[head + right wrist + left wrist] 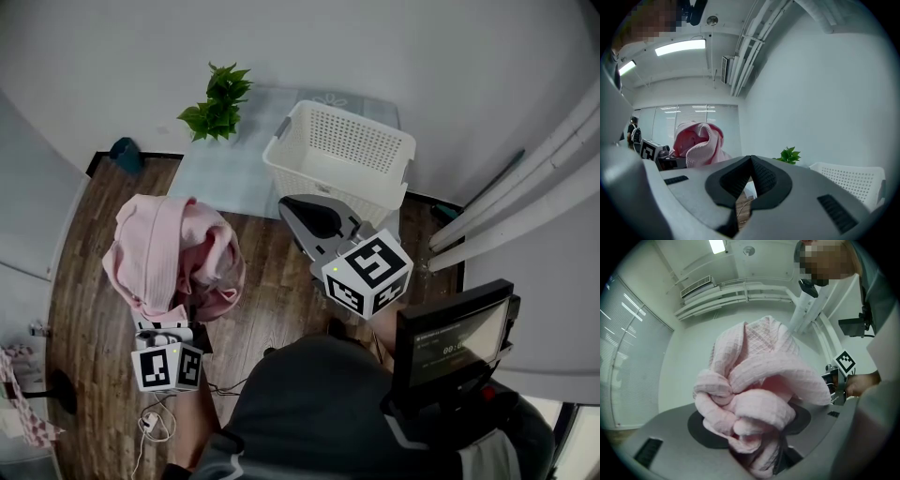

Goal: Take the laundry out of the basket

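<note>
Left claw [754, 427] around pink laundry [759, 376]

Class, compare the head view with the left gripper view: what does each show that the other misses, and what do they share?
Only the head view shows the white perforated plastic basket, the green leafy plant and the wood-grain floor. Only the left gripper view shows the bright ceiling light and the slatted window blinds. Both show the pink waffle-weave cloth clamped in the left gripper, and the right gripper.
</note>
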Demonstrator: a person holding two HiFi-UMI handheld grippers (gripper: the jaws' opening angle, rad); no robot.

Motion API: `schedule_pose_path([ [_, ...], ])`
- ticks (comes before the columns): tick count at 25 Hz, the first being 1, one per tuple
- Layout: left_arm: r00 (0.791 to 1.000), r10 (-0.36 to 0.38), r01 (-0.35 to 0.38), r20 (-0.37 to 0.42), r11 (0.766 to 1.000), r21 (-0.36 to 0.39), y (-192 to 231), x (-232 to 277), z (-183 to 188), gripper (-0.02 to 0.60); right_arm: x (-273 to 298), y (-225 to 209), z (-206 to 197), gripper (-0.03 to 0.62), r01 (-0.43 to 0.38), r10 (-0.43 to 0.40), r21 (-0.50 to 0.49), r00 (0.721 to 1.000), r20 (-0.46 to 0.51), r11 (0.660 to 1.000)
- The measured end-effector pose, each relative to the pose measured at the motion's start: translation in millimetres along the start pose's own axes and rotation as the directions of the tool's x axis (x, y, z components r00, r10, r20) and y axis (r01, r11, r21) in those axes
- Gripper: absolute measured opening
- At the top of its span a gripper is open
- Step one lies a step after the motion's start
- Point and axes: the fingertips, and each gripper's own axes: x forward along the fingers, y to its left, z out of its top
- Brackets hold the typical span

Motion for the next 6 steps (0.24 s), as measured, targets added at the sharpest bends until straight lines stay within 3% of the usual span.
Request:
schedule_pose_path([
  [6,1.0,0.001,-0.001,-0.013,1.0,-0.008,5.7,2.0,6.6,0.279,6.1,1.2,9.5,0.017,0.002,-0.002,0.0,1.0,0.0,1.0],
])
